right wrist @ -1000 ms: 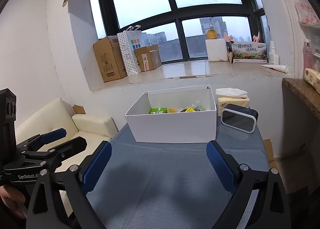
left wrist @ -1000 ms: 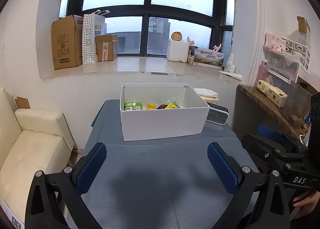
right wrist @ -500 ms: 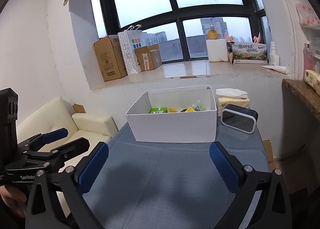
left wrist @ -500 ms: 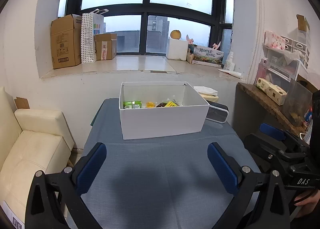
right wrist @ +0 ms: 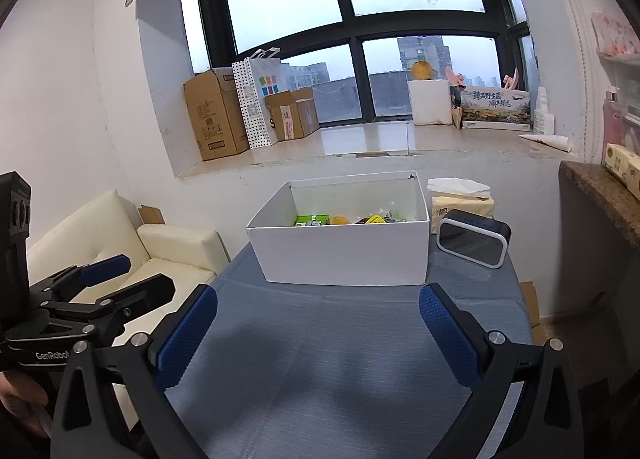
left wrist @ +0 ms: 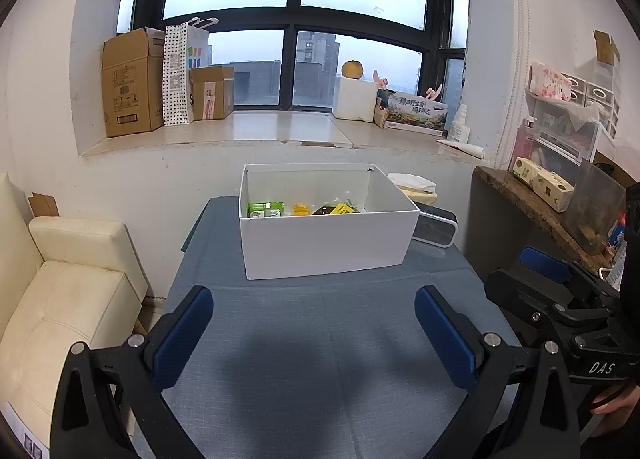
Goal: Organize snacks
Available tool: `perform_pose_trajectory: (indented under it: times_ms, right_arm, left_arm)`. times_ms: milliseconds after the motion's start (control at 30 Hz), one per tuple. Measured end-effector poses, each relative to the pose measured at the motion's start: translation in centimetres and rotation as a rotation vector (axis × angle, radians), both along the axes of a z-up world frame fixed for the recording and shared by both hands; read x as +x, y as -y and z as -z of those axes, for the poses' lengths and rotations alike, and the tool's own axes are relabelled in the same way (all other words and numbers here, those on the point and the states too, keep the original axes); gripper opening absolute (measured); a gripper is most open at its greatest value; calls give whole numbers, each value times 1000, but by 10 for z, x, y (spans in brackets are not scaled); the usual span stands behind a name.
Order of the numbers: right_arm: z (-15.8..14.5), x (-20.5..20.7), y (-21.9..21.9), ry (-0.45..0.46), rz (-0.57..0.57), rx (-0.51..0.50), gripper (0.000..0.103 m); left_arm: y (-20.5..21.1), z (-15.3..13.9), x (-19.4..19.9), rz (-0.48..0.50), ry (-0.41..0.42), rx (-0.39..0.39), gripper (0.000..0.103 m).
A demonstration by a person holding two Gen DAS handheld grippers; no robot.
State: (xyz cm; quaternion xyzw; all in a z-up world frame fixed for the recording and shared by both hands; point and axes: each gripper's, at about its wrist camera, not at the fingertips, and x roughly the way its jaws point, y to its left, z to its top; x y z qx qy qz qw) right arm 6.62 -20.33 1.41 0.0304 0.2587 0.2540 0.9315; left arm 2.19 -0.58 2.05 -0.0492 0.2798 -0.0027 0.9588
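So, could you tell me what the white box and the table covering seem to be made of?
The white box looks like matte paperboard: thin straight walls, crisp folded corners, no gloss. The table covering looks like woven blue-grey fabric: a fine thread texture shows, with no shine.

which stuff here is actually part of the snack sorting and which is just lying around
Part of the job:
- white box on the blue-grey table
- snacks inside it: green packet, orange piece, yellow packet
- left gripper and right gripper, both open and holding nothing

Just lying about:
- black clock
- tissue pack
- cardboard boxes on the sill
- cream sofa
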Motion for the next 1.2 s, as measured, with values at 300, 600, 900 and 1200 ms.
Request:
perform_pose_trajectory:
  times_ms: [300,600,900,1200]
  right_arm:
    - [0,-1,-2,-4,-4,-11,103]
    - [0,-3,-3,-6,5,-15,103]
    - [-2,-6,-5,-4,2,-17,103]
    - [0,-4,-5,-9,-1,-20,103]
  left_arm:
    - [2,0,0,3,-1,3,103]
    - [3,1,-2,13,0,3,103]
    - [-1,1,-2,15,-1,-1,103]
    - [-2,2,-1,16,-4,-2,103]
